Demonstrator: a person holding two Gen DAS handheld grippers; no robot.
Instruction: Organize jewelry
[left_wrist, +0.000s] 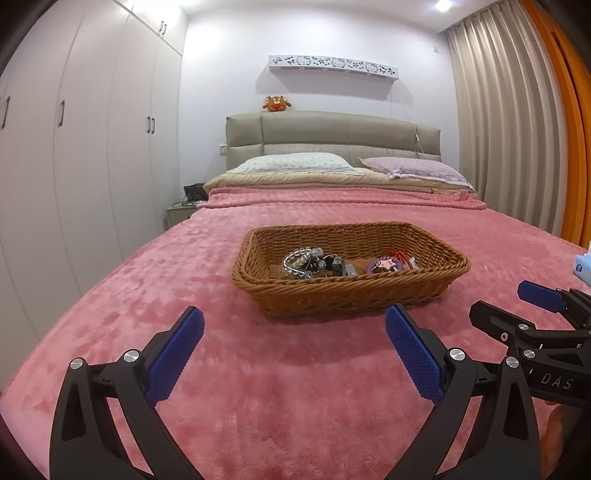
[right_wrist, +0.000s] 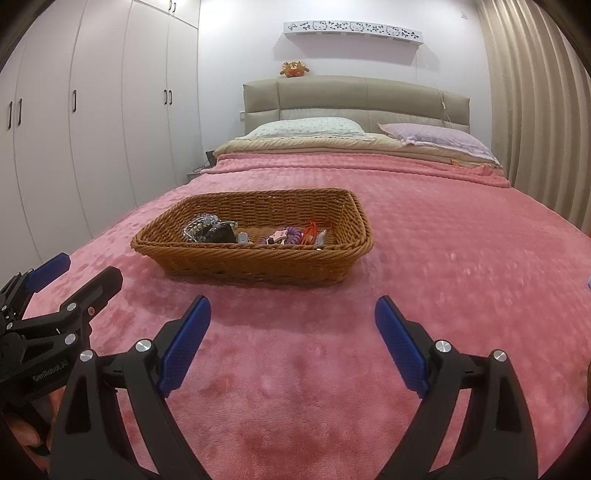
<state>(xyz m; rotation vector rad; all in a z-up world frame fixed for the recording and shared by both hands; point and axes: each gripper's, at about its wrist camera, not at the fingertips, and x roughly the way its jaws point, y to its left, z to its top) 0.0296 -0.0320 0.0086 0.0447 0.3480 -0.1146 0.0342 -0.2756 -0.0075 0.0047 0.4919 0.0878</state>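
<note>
A brown wicker basket (left_wrist: 354, 295) sits on the pink bed blanket, also in the right wrist view (right_wrist: 255, 264). Inside lie a clear bead bracelet (left_wrist: 301, 262) (right_wrist: 199, 227), dark small items (left_wrist: 334, 265) (right_wrist: 221, 234), a pink star clip (left_wrist: 388, 264) (right_wrist: 279, 234), a purple coil hair tie (left_wrist: 373, 266) (right_wrist: 291, 236) and an orange piece (right_wrist: 310, 230). My left gripper (left_wrist: 295, 328) is open and empty, just short of the basket's near wall. My right gripper (right_wrist: 291, 317) is open and empty, near the basket's right front corner. Each gripper shows in the other's view: the right gripper (left_wrist: 517, 306) and the left gripper (right_wrist: 77, 273).
The pink blanket (left_wrist: 258, 387) covers the bed around the basket. Two pillows (left_wrist: 295, 162) and a grey headboard (left_wrist: 332, 133) lie at the far end. White wardrobes (left_wrist: 92, 147) stand left, curtains (left_wrist: 509, 129) right. A blue and white pack (left_wrist: 583, 267) lies at the right edge.
</note>
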